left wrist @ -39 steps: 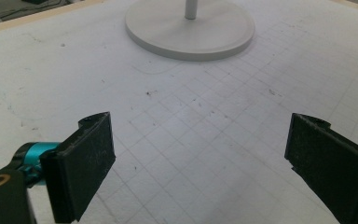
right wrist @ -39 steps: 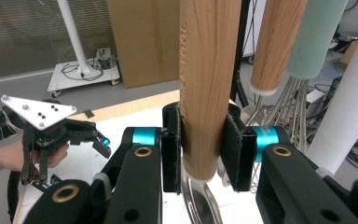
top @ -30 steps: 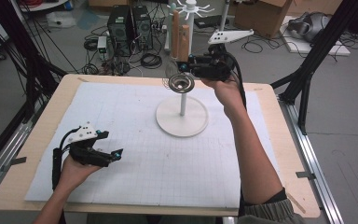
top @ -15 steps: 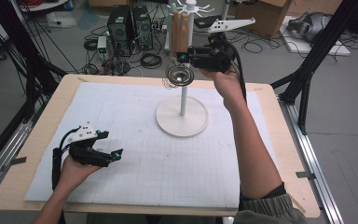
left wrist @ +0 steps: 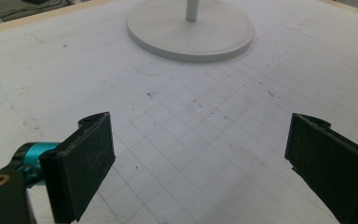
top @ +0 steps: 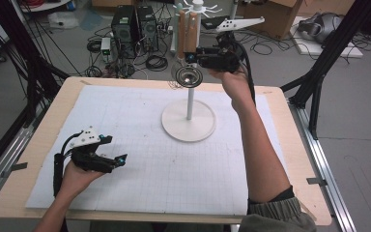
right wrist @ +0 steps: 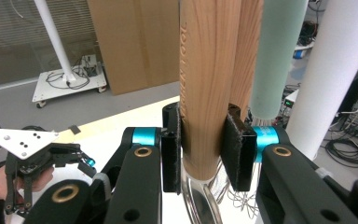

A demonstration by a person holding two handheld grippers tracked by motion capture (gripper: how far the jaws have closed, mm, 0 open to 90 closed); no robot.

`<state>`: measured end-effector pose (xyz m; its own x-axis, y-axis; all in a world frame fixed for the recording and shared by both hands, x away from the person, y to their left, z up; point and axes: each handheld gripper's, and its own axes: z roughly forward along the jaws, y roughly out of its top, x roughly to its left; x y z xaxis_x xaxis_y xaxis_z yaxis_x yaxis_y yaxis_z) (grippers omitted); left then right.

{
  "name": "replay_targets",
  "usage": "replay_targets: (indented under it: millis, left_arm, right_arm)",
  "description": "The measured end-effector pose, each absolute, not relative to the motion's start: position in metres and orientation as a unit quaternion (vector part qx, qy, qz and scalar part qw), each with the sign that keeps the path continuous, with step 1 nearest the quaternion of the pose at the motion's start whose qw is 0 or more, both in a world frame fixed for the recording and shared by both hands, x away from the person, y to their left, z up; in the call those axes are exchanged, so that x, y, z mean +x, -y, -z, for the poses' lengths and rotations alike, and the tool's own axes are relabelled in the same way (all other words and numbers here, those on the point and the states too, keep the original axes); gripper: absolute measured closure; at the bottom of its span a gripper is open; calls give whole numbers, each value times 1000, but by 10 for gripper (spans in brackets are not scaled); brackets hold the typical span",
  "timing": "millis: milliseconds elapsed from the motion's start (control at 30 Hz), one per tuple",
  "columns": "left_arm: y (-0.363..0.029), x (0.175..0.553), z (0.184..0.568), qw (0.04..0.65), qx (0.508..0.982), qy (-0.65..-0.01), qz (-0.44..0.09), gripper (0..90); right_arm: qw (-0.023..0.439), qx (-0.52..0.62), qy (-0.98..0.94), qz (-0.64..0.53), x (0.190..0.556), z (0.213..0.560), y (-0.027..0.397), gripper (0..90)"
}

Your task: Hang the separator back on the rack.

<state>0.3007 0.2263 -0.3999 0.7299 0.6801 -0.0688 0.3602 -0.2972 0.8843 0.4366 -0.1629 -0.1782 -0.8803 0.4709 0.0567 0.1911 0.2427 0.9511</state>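
A white stand (top: 188, 121) rises from the middle of the mat, and utensils with long handles hang from the hooks at its top. My right gripper (top: 193, 57) is held up beside the stand's pole, shut on the wooden handle (right wrist: 209, 93) of one utensil; its round metal head (top: 188, 76) hangs just below the jaws. A second wooden handle (right wrist: 249, 51) and a pale green handle (right wrist: 277, 56) hang right behind it. My left gripper (top: 118, 159) rests low on the mat at the front left, open with nothing between its pads (left wrist: 81, 163).
The stand's round base (left wrist: 191, 28) lies ahead of the left gripper across bare gridded mat (top: 140, 121). Its white pole (right wrist: 333, 79) stands close to the right of the held handle. Cables, computer cases and boxes sit on the floor beyond the table's far edge.
My right gripper has shifted a little upward in the high view, carrying the utensil and its metal head with it. The left gripper has stayed where it was.
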Motion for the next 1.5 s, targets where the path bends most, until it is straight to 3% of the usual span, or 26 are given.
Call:
replay_targets:
  millis: [1500]
  left_arm:
    - [-227,302,400,496,787,-331,-159,84]
  right_arm:
    - [131,240,-771,-575,442,186,169,675]
